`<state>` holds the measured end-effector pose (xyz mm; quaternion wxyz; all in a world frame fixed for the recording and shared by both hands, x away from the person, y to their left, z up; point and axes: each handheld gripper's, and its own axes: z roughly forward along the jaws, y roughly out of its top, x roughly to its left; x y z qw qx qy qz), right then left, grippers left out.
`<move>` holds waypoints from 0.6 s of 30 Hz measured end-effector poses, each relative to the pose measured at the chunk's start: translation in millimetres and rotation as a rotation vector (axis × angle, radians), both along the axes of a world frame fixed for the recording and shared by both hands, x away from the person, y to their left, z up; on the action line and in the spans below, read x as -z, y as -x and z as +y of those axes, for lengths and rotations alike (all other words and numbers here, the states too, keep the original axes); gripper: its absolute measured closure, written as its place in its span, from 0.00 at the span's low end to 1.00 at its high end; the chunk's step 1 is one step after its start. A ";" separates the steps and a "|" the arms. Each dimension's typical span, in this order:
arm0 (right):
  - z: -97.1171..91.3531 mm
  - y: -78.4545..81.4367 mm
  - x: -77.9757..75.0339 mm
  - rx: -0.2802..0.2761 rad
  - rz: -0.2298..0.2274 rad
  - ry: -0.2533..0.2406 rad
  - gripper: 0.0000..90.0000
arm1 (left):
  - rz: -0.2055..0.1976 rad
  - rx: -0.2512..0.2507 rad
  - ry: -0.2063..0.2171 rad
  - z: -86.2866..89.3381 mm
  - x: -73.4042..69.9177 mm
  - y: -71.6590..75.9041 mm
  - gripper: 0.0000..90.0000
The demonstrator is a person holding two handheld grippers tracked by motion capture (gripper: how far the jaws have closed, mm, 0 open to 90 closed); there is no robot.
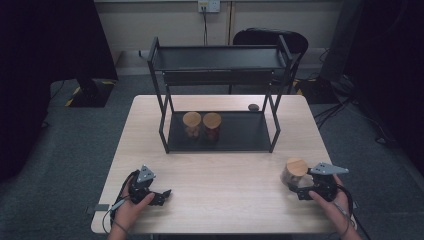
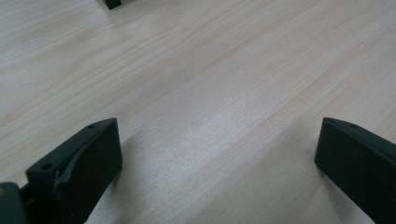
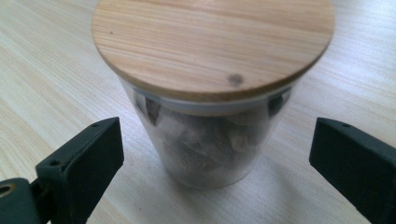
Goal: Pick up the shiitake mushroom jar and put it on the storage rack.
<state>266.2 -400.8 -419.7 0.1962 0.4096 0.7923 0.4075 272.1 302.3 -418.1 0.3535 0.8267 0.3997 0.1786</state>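
Observation:
A glass jar with a wooden lid (image 1: 295, 171) (image 3: 210, 84) stands on the table at the front right. My right gripper (image 1: 300, 187) (image 3: 215, 163) is open, its jaws wide on either side of the jar and not touching it. Two more wooden-lidded jars (image 1: 192, 123) (image 1: 212, 125) stand side by side on the lower shelf of a black two-tier rack (image 1: 220, 142). At the front left my left gripper (image 1: 162, 196) (image 2: 215, 158) rests low over bare tabletop, open, with nothing between its jaws.
The light wooden table (image 1: 220, 175) carries the rack across its middle and back. A small dark object (image 1: 253, 107) lies on the table behind the rack's right leg. A black chair (image 1: 270, 37) stands beyond the far edge, with dark equipment at both sides of the room.

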 end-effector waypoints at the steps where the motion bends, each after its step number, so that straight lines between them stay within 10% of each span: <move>1: 0.4 -0.3 0.1 0.000 0.000 0.001 0.03 | 0.000 0.000 0.000 0.0 0.0 0.0 0.00; 18: 3.7 -3.1 2.4 0.000 -0.036 -0.007 0.04 | 0.000 0.000 0.000 0.0 0.0 0.0 0.00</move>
